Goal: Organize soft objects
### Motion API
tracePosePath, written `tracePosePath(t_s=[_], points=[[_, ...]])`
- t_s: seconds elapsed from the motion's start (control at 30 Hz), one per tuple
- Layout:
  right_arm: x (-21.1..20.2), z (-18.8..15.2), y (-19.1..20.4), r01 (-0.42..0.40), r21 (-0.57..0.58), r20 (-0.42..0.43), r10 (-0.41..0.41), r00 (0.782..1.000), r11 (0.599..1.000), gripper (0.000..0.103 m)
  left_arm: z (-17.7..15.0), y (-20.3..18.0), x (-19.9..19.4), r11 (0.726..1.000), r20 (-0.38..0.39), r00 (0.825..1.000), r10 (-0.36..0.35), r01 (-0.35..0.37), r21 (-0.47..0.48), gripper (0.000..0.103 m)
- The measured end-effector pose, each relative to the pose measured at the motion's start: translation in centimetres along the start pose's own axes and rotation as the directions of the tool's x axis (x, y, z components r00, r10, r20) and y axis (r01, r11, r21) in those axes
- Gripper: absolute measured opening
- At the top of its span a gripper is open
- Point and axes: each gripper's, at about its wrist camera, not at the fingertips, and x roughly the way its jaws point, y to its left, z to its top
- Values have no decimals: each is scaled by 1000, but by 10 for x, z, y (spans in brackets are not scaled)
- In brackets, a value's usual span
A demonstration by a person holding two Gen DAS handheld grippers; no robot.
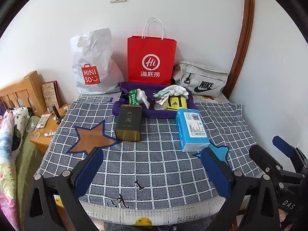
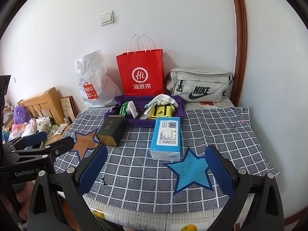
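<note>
A purple fabric tray [image 1: 132, 113] [image 2: 132, 122] lies at the back of the checked cloth. It holds a green packet [image 1: 132, 97] [image 2: 123, 108], white gloves [image 1: 173, 91] [image 2: 163, 99] and a yellow adidas item [image 1: 176, 103] [image 2: 160, 112]. In front of it lie a blue tissue pack [image 1: 192, 130] [image 2: 166, 137] and a dark tea tin [image 1: 129, 123] [image 2: 110, 130]. My left gripper [image 1: 154, 170] is open above the near cloth, nothing between its fingers. My right gripper [image 2: 156, 170] is open too, short of the tissue pack, and appears at the right edge of the left wrist view [image 1: 273, 154].
Against the wall stand a white Miniso bag [image 1: 92, 63] [image 2: 92, 80], a red paper bag [image 1: 151, 61] [image 2: 141, 73] and a grey Nike pouch [image 1: 202, 79] [image 2: 200, 85]. A wooden nightstand [image 1: 48, 127] with small items and bedding [image 1: 11, 134] sit at the left.
</note>
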Motion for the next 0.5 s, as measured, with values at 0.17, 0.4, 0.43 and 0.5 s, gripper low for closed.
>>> tracePosePath(t_s=[0.17,0.4,0.43,0.5], points=[[0,1,1,0,0,0,0,1000,1000,100,0,0,1,1000,0,1000,0,0,1,102],[0,1,2,0,0,0,0,1000,1000,100,0,0,0,1000,0,1000,0,0,3,102],[0,2,3,0,0,0,0,1000,1000,100,0,0,0,1000,0,1000,0,0,3,102],[0,1,3,-2,1,0,2,1000,1000,100,0,-1,0,1000,0,1000,-1,1,2,102]])
